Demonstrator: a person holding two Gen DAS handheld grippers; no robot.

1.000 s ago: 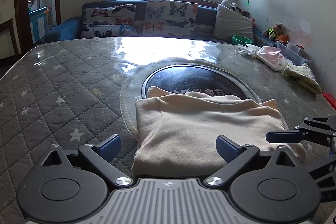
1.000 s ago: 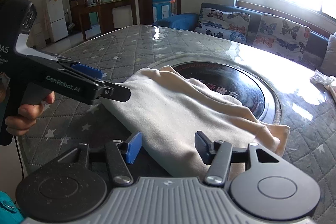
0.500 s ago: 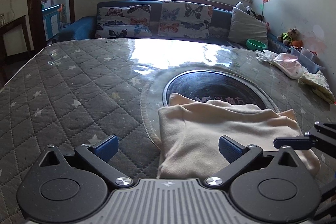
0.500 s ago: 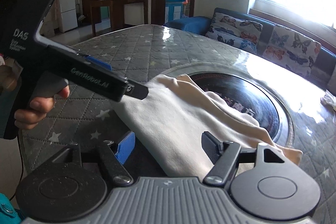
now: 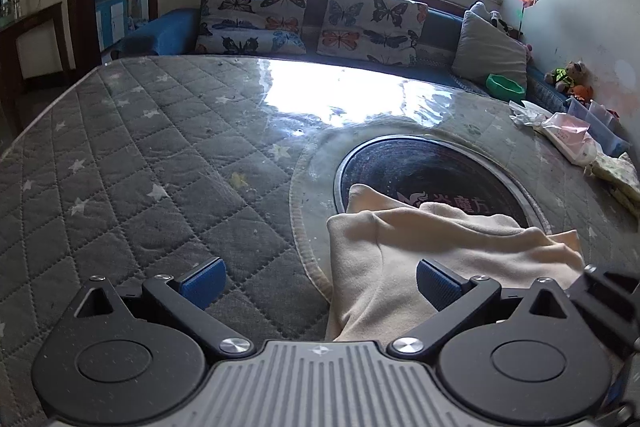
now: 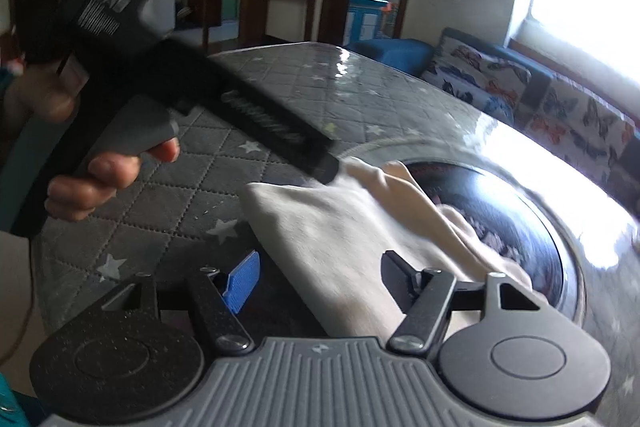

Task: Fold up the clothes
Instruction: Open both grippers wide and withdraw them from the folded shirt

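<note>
— Left wrist view?
— The left gripper (image 5: 318, 281), blue pads spread apart, holds nothing; the folded cream cotton garment (image 5: 432, 259) lies lower right on the grey quilted star-print surface (image 5: 132, 167).
— Right wrist view?
— The right gripper (image 6: 320, 277) gapes empty; garment centre frame.

The cream garment's (image 5: 400, 259) near edge is hidden behind the left gripper (image 5: 318, 283). In the right wrist view, motion blurs the gripper's lettering.
</note>
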